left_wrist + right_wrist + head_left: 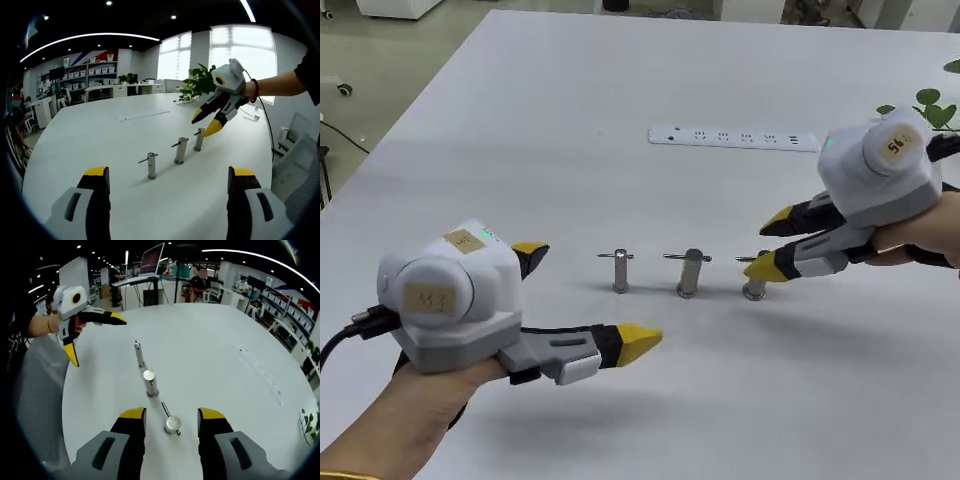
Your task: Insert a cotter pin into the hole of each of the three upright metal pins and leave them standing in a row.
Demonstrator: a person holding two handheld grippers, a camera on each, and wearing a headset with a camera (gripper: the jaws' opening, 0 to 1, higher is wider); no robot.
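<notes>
in the lower left of the head view the left gripper [585, 293] is released, its yellow-tipped jaws spread wide above the white table [520, 120], grasping and touching nothing. in the left gripper view the same jaws [169, 175] frame the row from a distance.

at the centre of the frame, three pins stand upright in a row: the left metal pin [620, 272], the middle metal pin [689, 273] and the right metal pin [755, 287]. each carries a cotter pin [616, 256] crosswise near its top.

at the right, the right gripper [770, 245] is open less widely and grasps nothing. in the right gripper view the right metal pin [171, 426] stands between the jaw tips [171, 415]; whether a jaw touches it cannot be told.

a power strip [733, 138] lies behind the row, and a plant [930, 105] is in the upper right corner.
</notes>
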